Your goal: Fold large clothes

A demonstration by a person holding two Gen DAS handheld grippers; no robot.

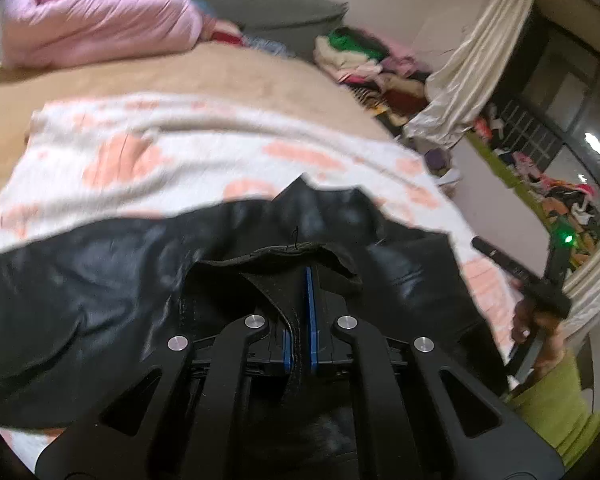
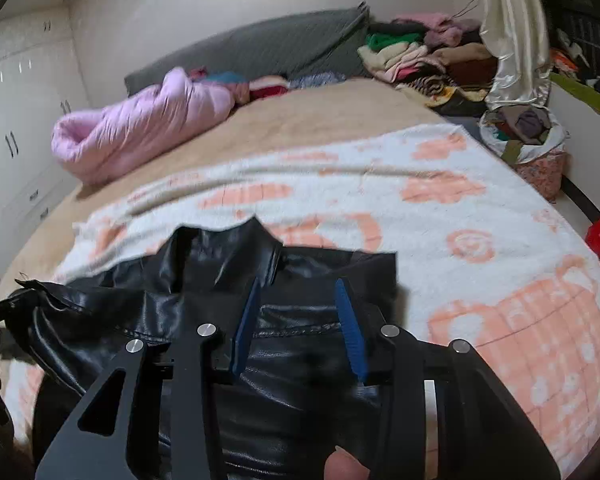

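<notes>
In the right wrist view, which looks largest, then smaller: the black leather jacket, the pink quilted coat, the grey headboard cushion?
1. black leather jacket, largest, though it lies nearest the camera.
2. and 3. grey headboard cushion and pink quilted coat look about alike; I cannot rank them.

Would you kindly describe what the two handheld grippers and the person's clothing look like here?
Both the left gripper and right gripper are matte black linkage frames with triangular cut-outs, round silver pivot pins and blue ribbed pads. The person wears a lime-green sleeve. No cables are visible.
</notes>
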